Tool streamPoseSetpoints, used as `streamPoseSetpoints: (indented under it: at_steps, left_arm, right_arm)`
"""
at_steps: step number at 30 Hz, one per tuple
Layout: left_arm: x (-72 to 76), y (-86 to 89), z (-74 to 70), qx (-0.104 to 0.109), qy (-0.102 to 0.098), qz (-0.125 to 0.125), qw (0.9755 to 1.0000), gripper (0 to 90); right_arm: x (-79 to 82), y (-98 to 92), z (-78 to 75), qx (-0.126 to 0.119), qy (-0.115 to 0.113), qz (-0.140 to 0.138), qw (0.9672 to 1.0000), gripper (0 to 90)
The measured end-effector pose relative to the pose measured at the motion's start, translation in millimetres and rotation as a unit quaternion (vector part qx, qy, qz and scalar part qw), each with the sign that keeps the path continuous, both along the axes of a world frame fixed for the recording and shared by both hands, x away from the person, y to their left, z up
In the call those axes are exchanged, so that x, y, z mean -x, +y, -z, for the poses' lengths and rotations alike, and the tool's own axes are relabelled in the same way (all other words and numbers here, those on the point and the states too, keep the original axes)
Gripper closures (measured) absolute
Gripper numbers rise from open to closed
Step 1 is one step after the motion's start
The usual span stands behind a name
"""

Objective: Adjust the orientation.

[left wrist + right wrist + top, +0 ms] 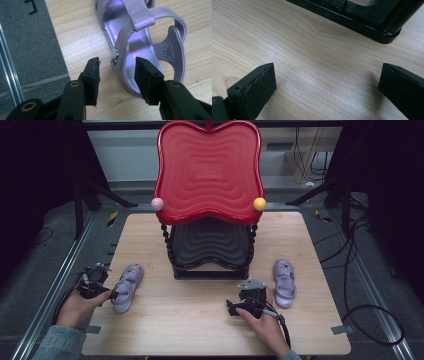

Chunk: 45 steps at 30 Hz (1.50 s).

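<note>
The left gripper (117, 72) straddles the left sandal's (127, 287) side – jaws spread, not yet pinching. Right of the sandal stands the rack (210, 255); the right gripper (235, 309) rests spread beyond it.

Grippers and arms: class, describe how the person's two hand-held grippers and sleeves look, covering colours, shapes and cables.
Both are black. The left gripper has two blocky black jaws with rough pads and brass-coloured rivets. The right gripper carries a grey three-cornered plate and trails a black cable. The sleeve is blue denim.
</note>
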<state>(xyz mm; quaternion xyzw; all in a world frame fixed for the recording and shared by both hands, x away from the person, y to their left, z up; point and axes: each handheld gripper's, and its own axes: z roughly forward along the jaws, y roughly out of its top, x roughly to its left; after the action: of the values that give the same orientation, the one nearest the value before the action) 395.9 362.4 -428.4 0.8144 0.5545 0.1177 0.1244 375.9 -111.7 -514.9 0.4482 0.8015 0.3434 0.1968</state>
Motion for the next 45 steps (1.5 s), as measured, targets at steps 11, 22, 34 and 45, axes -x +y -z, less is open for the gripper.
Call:
streamPoseSetpoints:
  at_steps: [11, 22, 34, 45]
  left_arm:
    - [-8.6, 2.9, 14.3, 0.018, 0.031, -0.008, 0.9993, 64.5]
    - [-11.1, 9.0, 14.3, 0.032, 0.031, -0.015, 0.9989, 81.0]
    - [9.3, -4.4, -6.2, 0.049, 0.0, 0.023, 0.9985, 82.3]
    - [28.8, -63.5, -24.6, 0.062, -0.021, 0.119, 0.9907, 82.4]
  right_arm:
    - [0.0, -0.1, 0.0, 0.0, 0.0, 0.0, 1.0, 1.6]
    - [0.0, -0.2, 0.0, 0.0, 0.0, -0.001, 1.0, 1.6]
    - [-0.1, -0.2, 0.0, 0.0, 0.0, -0.001, 1.0, 1.6]
    - [-0.1, -0.2, 0.0, 0.0, 0.0, -0.001, 1.0, 1.6]
